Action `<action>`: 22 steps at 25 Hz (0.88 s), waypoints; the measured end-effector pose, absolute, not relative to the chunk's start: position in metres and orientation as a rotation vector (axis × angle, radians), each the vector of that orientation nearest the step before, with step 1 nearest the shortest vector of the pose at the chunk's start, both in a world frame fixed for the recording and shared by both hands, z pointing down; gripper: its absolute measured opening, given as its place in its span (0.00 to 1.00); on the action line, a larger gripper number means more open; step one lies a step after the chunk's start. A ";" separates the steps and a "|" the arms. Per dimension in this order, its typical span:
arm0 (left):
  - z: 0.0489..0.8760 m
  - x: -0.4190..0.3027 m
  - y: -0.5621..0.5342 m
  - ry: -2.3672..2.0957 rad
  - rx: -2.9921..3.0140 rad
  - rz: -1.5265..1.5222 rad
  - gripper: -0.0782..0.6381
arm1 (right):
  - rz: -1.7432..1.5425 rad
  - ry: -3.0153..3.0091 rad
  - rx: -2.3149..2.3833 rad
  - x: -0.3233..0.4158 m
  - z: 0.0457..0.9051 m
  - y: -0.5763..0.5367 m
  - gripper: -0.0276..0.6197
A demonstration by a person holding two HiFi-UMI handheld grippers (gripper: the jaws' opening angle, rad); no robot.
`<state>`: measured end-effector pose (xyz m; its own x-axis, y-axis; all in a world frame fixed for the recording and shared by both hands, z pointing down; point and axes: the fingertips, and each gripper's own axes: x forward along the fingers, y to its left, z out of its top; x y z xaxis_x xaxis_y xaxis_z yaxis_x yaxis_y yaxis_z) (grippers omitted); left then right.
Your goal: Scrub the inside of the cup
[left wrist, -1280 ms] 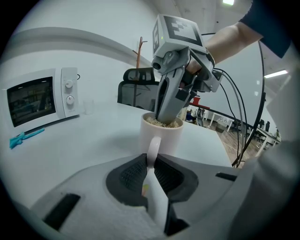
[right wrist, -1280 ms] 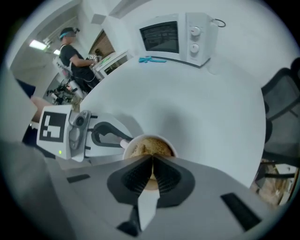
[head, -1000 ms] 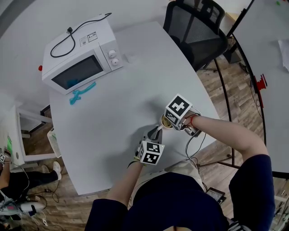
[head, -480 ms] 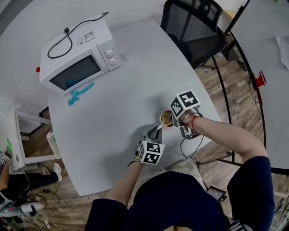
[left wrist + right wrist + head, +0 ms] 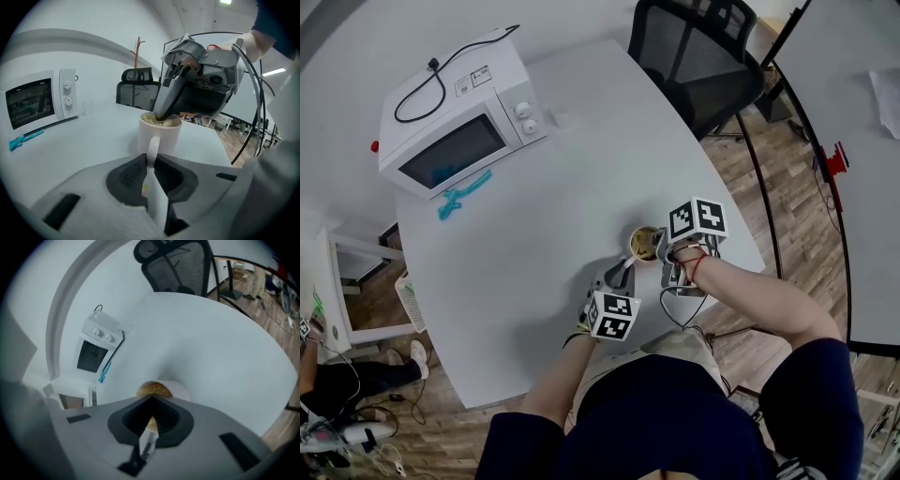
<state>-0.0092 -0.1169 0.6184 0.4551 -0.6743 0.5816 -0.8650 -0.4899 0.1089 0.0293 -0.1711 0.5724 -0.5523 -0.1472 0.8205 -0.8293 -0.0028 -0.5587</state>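
A white cup [image 5: 645,244] stands near the table's right front edge, with a yellowish scrubbing pad [image 5: 162,122] filling its mouth. My left gripper [image 5: 622,274] comes in from the front. Its jaws are shut on the cup's handle [image 5: 153,151], seen close up in the left gripper view [image 5: 150,165]. My right gripper [image 5: 662,251] leans in from the right and points steeply down into the cup [image 5: 182,391]. It is shut on the scrubbing pad [image 5: 152,390], a bit of which shows between its pads. The cup's inside wall is hidden.
A white microwave [image 5: 459,122] sits at the table's far left with a teal tool [image 5: 467,195] in front of it. A black office chair [image 5: 703,56] stands beyond the table's far right edge. A cable [image 5: 682,307] hangs under my right hand.
My right gripper has rolled about its own axis over the cup, its marker cube swinging to the right and slightly nearer. The left gripper and the cup have stayed put.
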 end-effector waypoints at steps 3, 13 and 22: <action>0.618 -0.008 -0.115 -1.292 2.329 0.674 0.18 | 1.661 -1.744 1.087 0.031 0.570 -0.172 0.08; 0.617 -0.009 -0.116 -1.290 2.312 0.660 0.18 | 1.245 -1.888 0.716 0.025 0.564 -0.175 0.09; 0.617 -0.018 -0.122 -1.301 2.285 0.642 0.18 | 0.465 -2.013 0.120 0.016 0.544 -0.157 0.09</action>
